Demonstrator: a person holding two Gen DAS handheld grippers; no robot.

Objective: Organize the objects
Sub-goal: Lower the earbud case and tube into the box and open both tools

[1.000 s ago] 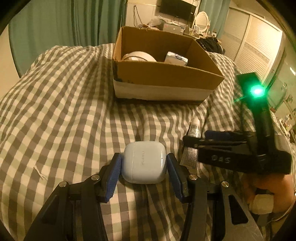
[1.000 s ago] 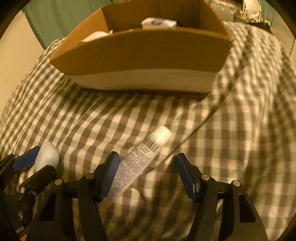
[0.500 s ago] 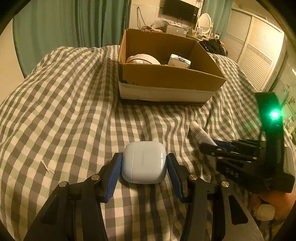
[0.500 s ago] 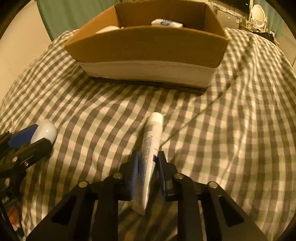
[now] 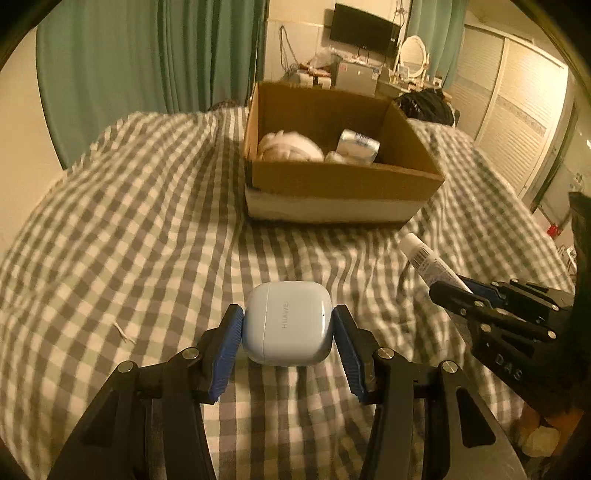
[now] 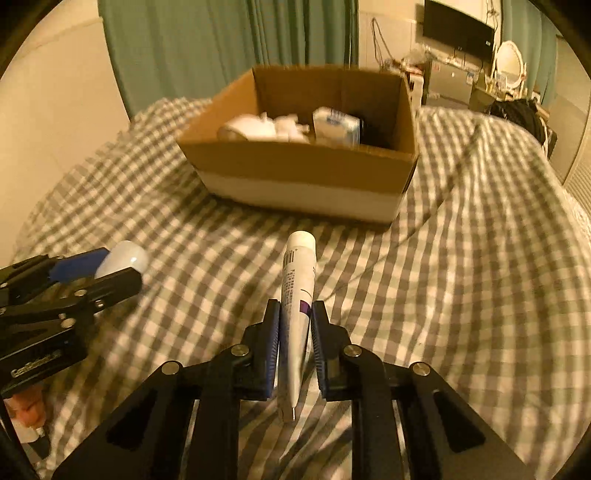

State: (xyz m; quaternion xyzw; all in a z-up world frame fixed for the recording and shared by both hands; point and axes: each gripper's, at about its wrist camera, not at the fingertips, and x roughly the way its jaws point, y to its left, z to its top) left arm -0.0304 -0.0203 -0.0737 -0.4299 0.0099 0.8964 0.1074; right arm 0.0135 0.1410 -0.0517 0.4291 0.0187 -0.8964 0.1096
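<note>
My left gripper (image 5: 287, 325) is shut on a white earbud case (image 5: 287, 326) and holds it above the checked bedspread. My right gripper (image 6: 295, 325) is shut on a white tube (image 6: 297, 291), cap pointing forward, also lifted off the bed. An open cardboard box (image 5: 343, 184) stands ahead on the bed, holding a white bundle (image 5: 288, 147) and a small white-blue packet (image 5: 358, 146). In the right wrist view the box (image 6: 303, 166) is straight ahead and the left gripper (image 6: 107, 269) with the case is at the left. The right gripper (image 5: 454, 288) shows at the right of the left wrist view.
The checked bedspread (image 5: 129, 229) covers the whole bed. Green curtains (image 5: 147, 66) hang behind. A cluttered desk with a monitor (image 5: 364, 27) and a mirror stands at the back, wardrobe doors (image 5: 517, 122) at the right. A small white scrap (image 5: 123, 332) lies on the bed at the left.
Both grippers have risen off the bed with their objects and the box now looks lower and farther. The right gripper closed on the tube about a second ago.
</note>
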